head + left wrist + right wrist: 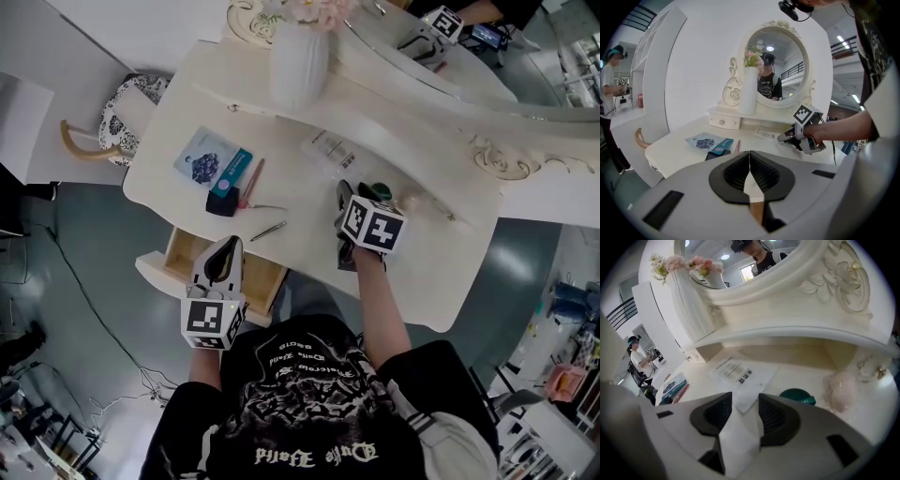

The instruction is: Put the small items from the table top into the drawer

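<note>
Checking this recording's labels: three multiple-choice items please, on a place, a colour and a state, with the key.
1. The left hand-held gripper is: A over the open drawer; B over the vase; C on the mirror.
2. The round item beside the pink item is: A red; B dark green; C yellow.
3. The right hand-held gripper's jaws are: A together; B apart; C clamped on a pencil.
Key: 1 A, the drawer's wood shows under it; 2 B, plainly green; 3 B, the white packet shows through the gap.
</note>
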